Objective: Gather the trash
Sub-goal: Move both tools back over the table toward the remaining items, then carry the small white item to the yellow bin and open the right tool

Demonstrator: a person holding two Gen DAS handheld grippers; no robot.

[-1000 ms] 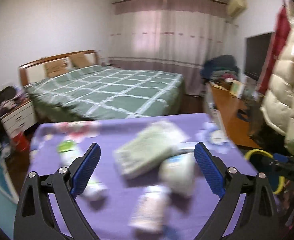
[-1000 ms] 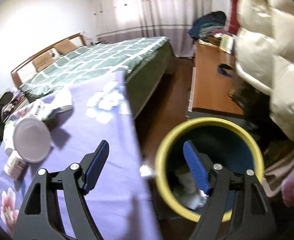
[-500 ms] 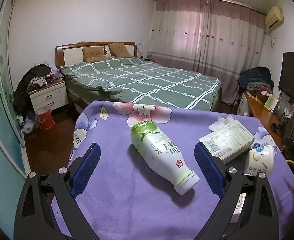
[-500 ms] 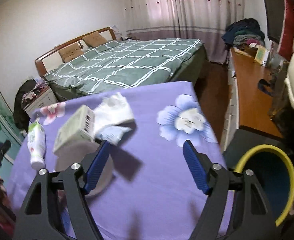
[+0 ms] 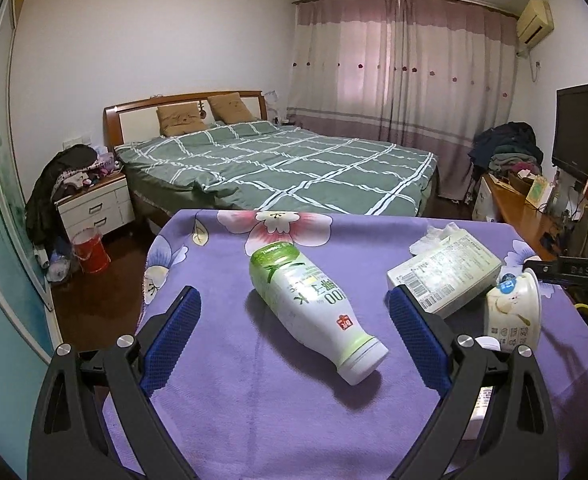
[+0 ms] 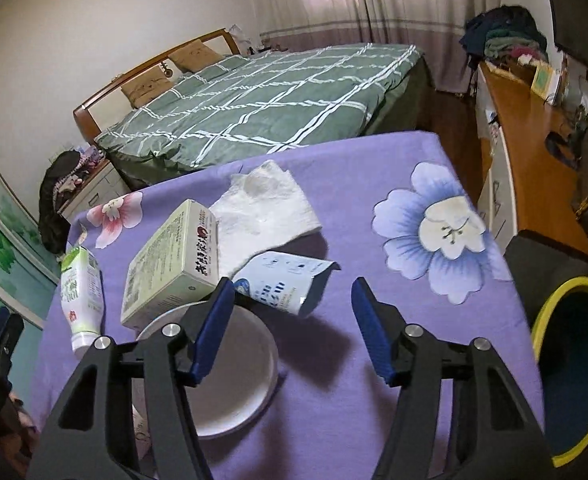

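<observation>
The left claw [image 5: 294, 332] is spread wide above the purple-clothed worktop [image 5: 222, 380], pinching nothing; a green-and-white bottle [image 5: 314, 312] lies on its side between the fingers without touching them. To its right a pale green box [image 5: 446, 276] leans by a tipped white cup [image 5: 514, 312]. In the right wrist view, a white tissue [image 6: 266, 208] and a torn blue-white packet [image 6: 282, 280] lie beyond the right claw [image 6: 290, 328], whose jaws are closing on empty air. A yellow-rimmed bin [image 6: 574, 364] stands off the worktop's right edge.
</observation>
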